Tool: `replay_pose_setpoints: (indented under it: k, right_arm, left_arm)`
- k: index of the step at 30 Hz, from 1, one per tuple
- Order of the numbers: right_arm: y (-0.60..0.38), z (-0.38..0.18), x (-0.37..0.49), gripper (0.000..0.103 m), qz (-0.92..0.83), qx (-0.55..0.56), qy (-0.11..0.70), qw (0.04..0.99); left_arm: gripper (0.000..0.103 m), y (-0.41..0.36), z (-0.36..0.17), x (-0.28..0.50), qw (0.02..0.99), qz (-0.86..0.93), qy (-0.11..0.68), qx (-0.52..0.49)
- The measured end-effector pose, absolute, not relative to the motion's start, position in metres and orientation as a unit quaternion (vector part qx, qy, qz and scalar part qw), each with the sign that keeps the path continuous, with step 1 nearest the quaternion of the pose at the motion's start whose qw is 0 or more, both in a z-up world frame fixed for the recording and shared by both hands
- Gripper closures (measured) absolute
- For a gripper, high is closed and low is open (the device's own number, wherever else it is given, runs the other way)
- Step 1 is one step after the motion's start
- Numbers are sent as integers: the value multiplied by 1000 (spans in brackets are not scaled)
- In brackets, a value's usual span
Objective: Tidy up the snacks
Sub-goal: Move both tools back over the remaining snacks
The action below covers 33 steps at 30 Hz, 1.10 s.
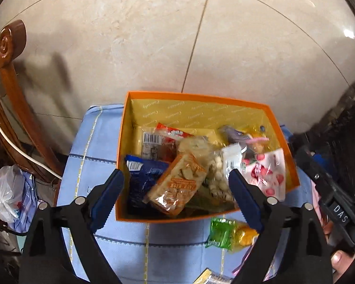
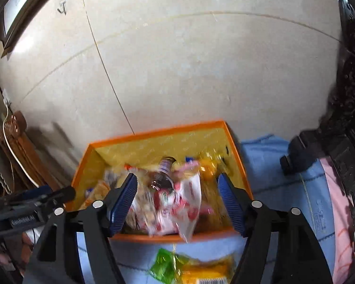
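An orange box (image 1: 196,95) with a yellow lining stands on a blue cloth (image 1: 94,165) and holds several snack packets. Among them are an orange cracker packet (image 1: 177,184), a dark blue packet (image 1: 144,177) and a white packet with red fruit (image 1: 267,172). My left gripper (image 1: 175,177) hovers open over the box's near side, pads clear of the packets. My right gripper (image 2: 177,179) is open above the same box (image 2: 153,132), with the blurred white and red packet (image 2: 177,210) loose below it. A green and yellow packet (image 1: 227,234) (image 2: 168,267) lies on the cloth in front of the box.
Carved wooden furniture (image 1: 9,45) and a white cable (image 1: 16,151) stand at the left, with a tied plastic bag (image 1: 4,189) below. Dark carved furniture (image 2: 350,108) rises on the right beside a pink cloth (image 2: 338,201). A tiled wall (image 1: 177,35) is behind the box.
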State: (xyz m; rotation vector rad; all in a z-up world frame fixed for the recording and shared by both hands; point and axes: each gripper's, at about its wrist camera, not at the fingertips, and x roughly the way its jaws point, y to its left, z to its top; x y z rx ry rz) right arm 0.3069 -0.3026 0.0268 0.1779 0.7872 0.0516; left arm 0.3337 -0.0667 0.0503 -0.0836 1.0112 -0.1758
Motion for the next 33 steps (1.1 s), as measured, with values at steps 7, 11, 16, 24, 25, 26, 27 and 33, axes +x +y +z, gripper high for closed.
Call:
replay_pose_setpoints:
  k: [7,11,16,24,25,26,27,33]
  right_arm:
    - [-325,-5,246,26,32,69,428,901]
    - [-336,-36,207,23,25,39,461,886]
    - [-337,-73,170,22,41,9,506,861]
    - [-315,-110,166,20,81,-75,547,830]
    - [-314,-113,167,20,82,-82,550,827]
    - [-312,-116,168,20,81,-89,553,824]
    - [-311,-120,171,20,83,-96,556,822]
    - [-306,-134,175,18,97,-82,572,811]
  left_arm:
    - [15,-65,38,295,855,-107,506,-36]
    - [15,-66,20,259,845,-115,521,-23]
    - [15,-78,-15,214,816,-134,562,-10]
    - [15,-97,-68,170,767,-140,626,-16]
    - [15,-97,-70,166,766,-139,628,-15]
    - [15,-97,-71,164,765,-138,629,-13]
    - [15,-97,-72,162,765,-137,629,-12]
    - [15,-88,-68,162,767,-124,629,-24]
